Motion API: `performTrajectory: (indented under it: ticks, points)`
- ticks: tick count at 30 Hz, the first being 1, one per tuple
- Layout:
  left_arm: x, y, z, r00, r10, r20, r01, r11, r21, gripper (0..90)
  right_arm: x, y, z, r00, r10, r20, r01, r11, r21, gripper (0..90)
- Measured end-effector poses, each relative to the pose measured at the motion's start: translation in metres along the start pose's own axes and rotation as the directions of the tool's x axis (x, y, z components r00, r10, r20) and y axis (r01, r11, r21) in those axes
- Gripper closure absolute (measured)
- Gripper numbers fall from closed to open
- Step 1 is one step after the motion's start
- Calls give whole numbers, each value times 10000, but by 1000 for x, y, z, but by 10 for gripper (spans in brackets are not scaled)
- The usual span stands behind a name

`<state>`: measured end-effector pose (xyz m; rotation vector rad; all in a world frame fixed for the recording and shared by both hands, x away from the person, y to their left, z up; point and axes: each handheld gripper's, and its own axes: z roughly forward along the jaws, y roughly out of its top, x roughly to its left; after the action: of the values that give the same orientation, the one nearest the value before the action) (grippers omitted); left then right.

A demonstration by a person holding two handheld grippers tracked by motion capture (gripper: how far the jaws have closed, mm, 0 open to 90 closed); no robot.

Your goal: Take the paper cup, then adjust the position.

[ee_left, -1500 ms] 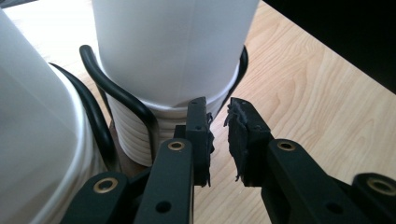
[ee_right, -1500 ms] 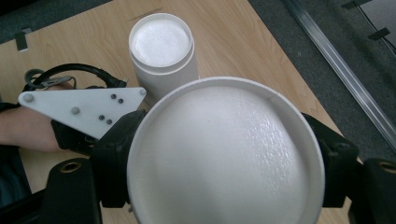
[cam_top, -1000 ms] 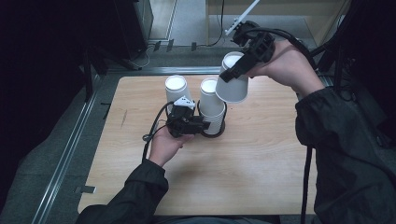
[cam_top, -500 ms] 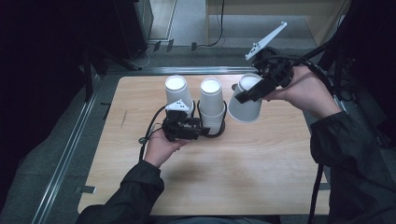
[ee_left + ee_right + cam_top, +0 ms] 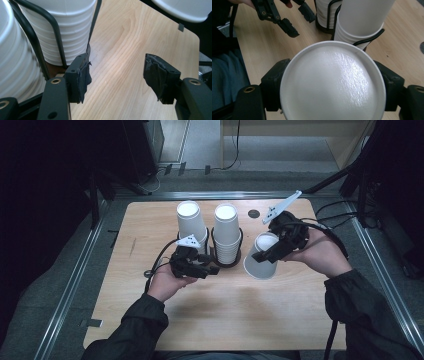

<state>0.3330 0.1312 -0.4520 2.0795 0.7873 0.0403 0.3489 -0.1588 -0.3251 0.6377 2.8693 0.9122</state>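
1. White paper cup sits upside down in my right gripper, its jaws clamped on the cup's sides; in the right gripper view the cup's base faces the camera with a jaw on either side of it. I judge this the carrying step: the cup hangs tilted just over the wooden table, to the right of the middle cup stack.
2. My left gripper holds nothing. Its jaws have just been opening, and the left gripper view shows bare table between the pads, beside the black wire holder around the stack.
3. Next, as I read it, I level the cup and set it down on the table rim-first, or onto a stack, then let go; the tilt needs correcting first.
4. A second stack stands to the left.
5. Hard to tell: the cup's rim is cut off in the right gripper view, so I cannot say whether it touches the table. From the high view the holder's base is partly hidden behind my left gripper.
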Motion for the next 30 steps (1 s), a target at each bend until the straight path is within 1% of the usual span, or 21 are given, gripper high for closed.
performTrajectory:
  ticks: [2, 5, 6, 7, 8, 9, 10, 11, 12, 13, 14, 15, 16, 18, 19, 20, 22, 23, 24, 25, 30]
  points:
    - [1, -2, -1, 9999, 129, -10, -129, 9999, 9, 378, 1, -5, 7, 9999, 42, -119, -43, 10000, -78, 250]
    - [2, -6, -1, 9999, 148, 36, -148, 9999, 51, 375, 2, -13, 18, 9997, 13, -224, -13, 10000, -43, 250]
    - [2, -6, -1, 9999, 148, 36, -148, 9999, 51, 376, 2, -13, 18, 9997, 13, -224, -13, 10000, -43, 250]
    - [2, -7, 0, 9998, 159, 155, -162, 9997, 208, 387, 2, -18, 26, 9996, 45, -292, -47, 10000, -81, 250]
    - [2, -7, 0, 9998, 159, 155, -162, 9997, 208, 413, 2, -18, 26, 9996, 45, -292, -47, 10000, -81, 250]
    - [2, -8, 0, 9998, 104, 154, -109, 9995, 296, 415, 3, -23, 33, 9989, 95, -452, -100, 9999, -102, 250]
    - [2, -8, 0, 9999, 72, 151, -78, 9993, 374, 415, 3, -23, 33, 9989, 95, -452, -100, 9999, -102, 250]
    - [3, -9, 0, 9998, 40, 183, -47, 9993, 377, 416, 4, -27, 40, 9985, 50, -552, -58, 9999, -146, 249]
    - [3, -10, -1, 9997, -16, 246, 8, 9994, 351, 416, 4, -27, 40, 9985, 50, -552, -58, 9999, -146, 249]
    - [4, -12, -1, 9996, 62, 259, -72, 9993, 375, 415, 6, -30, 46, 9977, -10, -672, -4, 9998, -212, 250]
    - [4, -12, -1, 9996, 62, 259, -72, 9993, 375, 415, 6, -30, 46, 9977, -10, -672, -4, 9998, -212, 250]
    - [4, -13, -2, 9996, 126, 268, -135, 9993, 344, 411, 7, -34, 52, 9967, 16, -812, -37, 9996, -263, 249]
    - [3, -14, -2, 9994, 164, 294, -173, 9994, 313, 411, 7, -34, 52, 9967, 16, -812, -37, 9996, -263, 249]
    - [2, -16, -2, 9991, 261, 345, -269, 9993, 255, 400, 8, -40, 62, 9965, -13, -841, -13, 9995, -305, 250]
    - [2, -18, -3, 9992, 291, 270, -300, 9991, 306, 397, 8, -41, 65, 9958, -30, -911, -3, 9993, -362, 250]
    - [2, -18, -3, 9992, 291, 270, -300, 9991, 306, 395, 9, -43, 68, 9955, -3, -946, -33, 9993, -383, 250]
    - [4, -20, -3, 9991, -52, 419, 40, 9996, 293, 395, 10, -44, 71, 9953, 16, -972, -58, 9990, -433, 250]
    - [4, -23, -3, 9987, -66, 506, 60, 9999, 133, 400, 11, -46, 77, 9948, -28, -1015, -19, 9989, -461, 250]
    - [4, -23, -3, 9987, -66, 506, 60, 9999, 133, 400, 11, -46, 77, 9948, -28, -1015, -19, 9989, -461, 250]
    - [4, -26, -3, 9990, 51, 449, -59, 9998, 175, 400, 12, -47, 82, 9935, -29, -1142, -25, 9989, -474, 250]
    - [6, -30, 0, 9985, 35, 540, -44, 9998, 172, 413, 12, -49, 94, 9916, -120, -1287, 55, 9987, -510, 250]
